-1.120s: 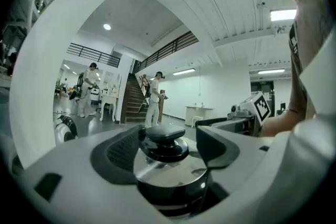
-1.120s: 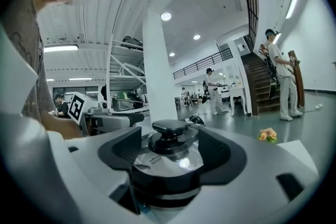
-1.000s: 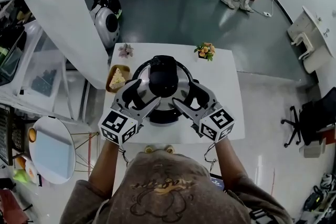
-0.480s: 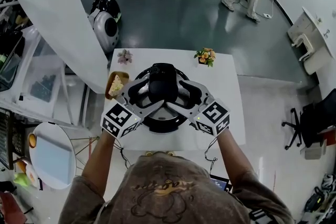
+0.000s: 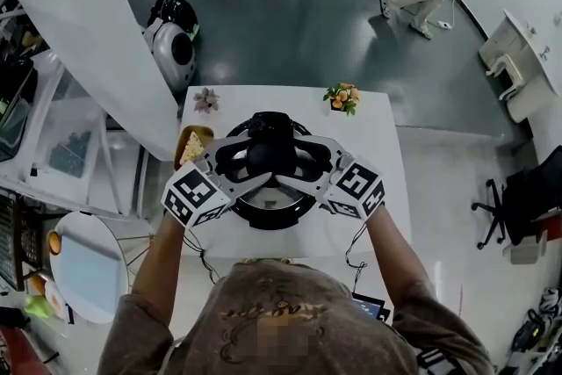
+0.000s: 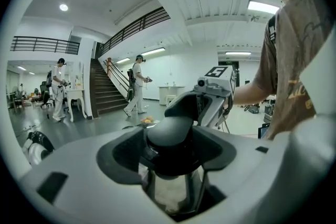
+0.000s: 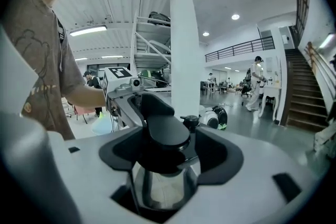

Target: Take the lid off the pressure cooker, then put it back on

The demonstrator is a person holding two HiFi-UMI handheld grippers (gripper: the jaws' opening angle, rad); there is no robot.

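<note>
The steel pressure cooker (image 5: 266, 212) stands in the middle of the white table (image 5: 379, 155), and its lid carries a black handle (image 5: 270, 155) on top. My left gripper (image 5: 253, 164) reaches in from the left and my right gripper (image 5: 295, 164) from the right. Both have the handle between their jaws, and both pairs of jaws are closing. In the left gripper view the domed handle (image 6: 169, 131) fills the space between the black pads (image 6: 119, 157) of the left gripper (image 6: 168, 152). The right gripper view shows the handle (image 7: 167, 131) inside the right gripper (image 7: 165, 157), with a small gap at the pads.
Two small flower pots (image 5: 207, 99) (image 5: 343, 94) stand at the table's far edge, and a dish of food (image 5: 192, 147) sits left of the cooker. A round side table (image 5: 83, 263) is at the lower left. A thick white pillar (image 5: 97, 22) rises at the left.
Both grippers have moved from the cooker's near side up and inward, so their jaws now flank the lid handle. The cooker has not moved.
</note>
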